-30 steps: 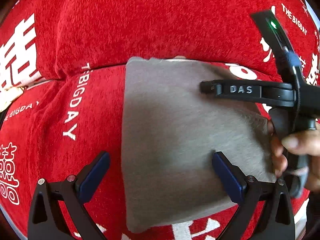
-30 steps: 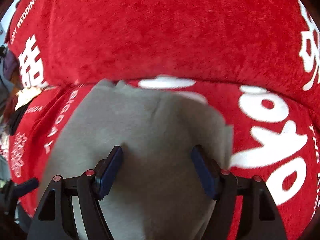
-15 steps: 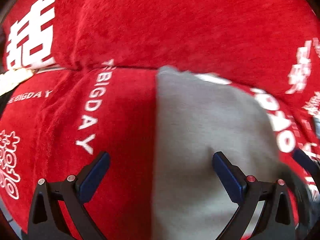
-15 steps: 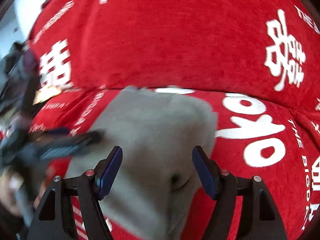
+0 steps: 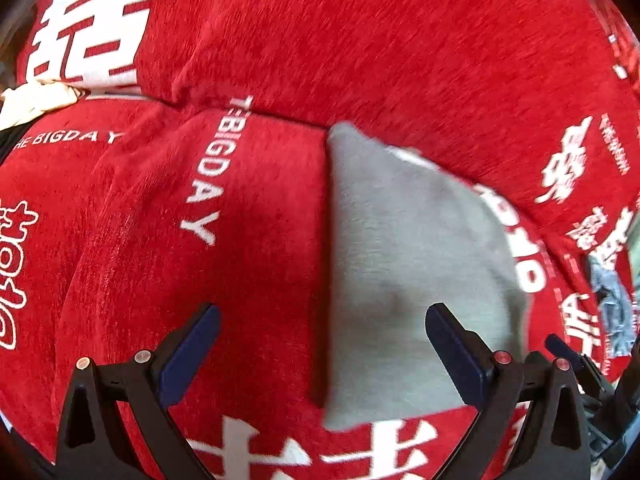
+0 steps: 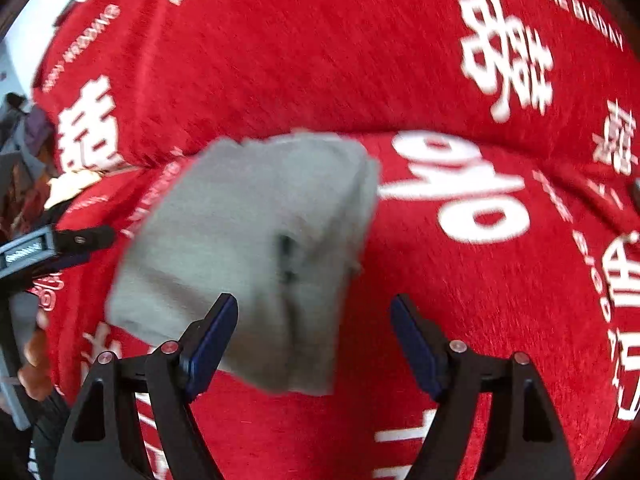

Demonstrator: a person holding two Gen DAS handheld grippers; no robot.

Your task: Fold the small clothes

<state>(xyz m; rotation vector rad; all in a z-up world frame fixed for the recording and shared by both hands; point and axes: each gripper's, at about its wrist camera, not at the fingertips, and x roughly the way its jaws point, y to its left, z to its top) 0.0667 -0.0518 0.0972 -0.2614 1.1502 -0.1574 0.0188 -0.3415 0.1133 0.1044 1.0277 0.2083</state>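
Observation:
A small grey garment (image 5: 408, 280) lies folded into a compact block on the red printed sofa seat (image 5: 248, 264). My left gripper (image 5: 322, 320) hovers over its left edge, open and holding nothing. The garment also shows in the right wrist view (image 6: 256, 240), blurred, with a dark dimple near its middle. My right gripper (image 6: 314, 308) stands above the garment's near right corner. Its jaws are opening, and no cloth is pinched between the pads. The left gripper (image 6: 60, 240) and the hand (image 6: 34, 356) that holds it appear at the left edge there.
The red back cushion (image 5: 360, 40) rises just behind the garment. A cream cloth (image 5: 36, 100) lies in the seam at the far left. A blue-grey denim piece (image 5: 612, 300) sits at the right edge. Dark items (image 6: 24, 128) stand beyond the sofa's left end.
Both grippers have drawn back from the grey garment, the left sliding leftward, the right rising and shifting right. The right gripper's jaws stand wider. The garment stays folded on the seat.

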